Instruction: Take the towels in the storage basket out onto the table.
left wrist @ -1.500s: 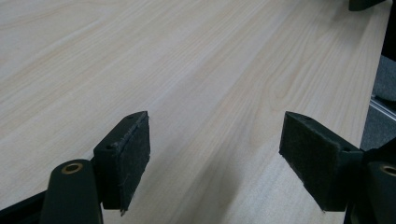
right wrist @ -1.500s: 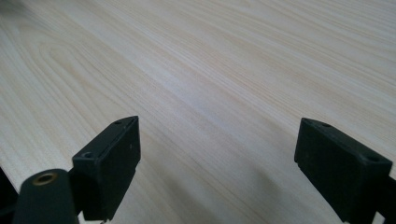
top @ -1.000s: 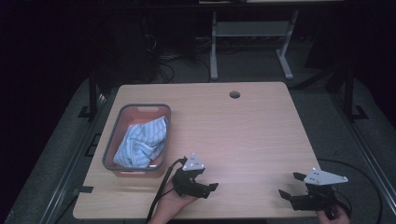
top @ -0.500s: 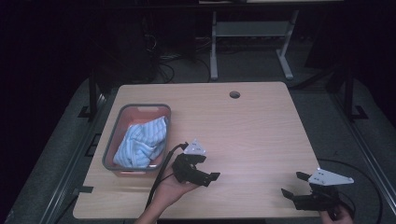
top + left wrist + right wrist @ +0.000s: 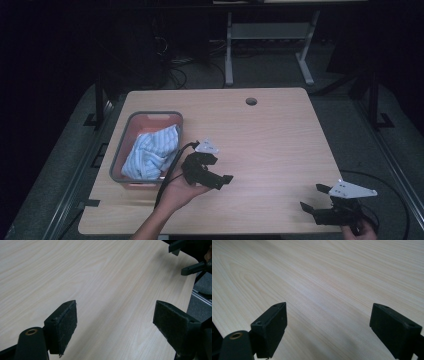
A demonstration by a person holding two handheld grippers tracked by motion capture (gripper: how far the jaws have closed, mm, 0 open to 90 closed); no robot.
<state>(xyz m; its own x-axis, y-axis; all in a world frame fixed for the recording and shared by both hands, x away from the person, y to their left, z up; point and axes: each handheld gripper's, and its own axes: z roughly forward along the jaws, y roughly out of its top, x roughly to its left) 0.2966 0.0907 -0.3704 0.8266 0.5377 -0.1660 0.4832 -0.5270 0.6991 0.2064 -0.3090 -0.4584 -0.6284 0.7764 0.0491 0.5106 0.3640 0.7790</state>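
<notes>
Left tongs (image 5: 212, 175) have just been opening, nothing between them; right tongs (image 5: 314, 197) gape empty too. Striped cloth (image 5: 150, 152) half-buried in its bin (image 5: 120, 155), folds hard to read.

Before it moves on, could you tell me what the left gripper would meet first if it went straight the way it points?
Probably the bare table: the left gripper tilts down at it. Beyond, the right gripper lies roughly in line.
</notes>
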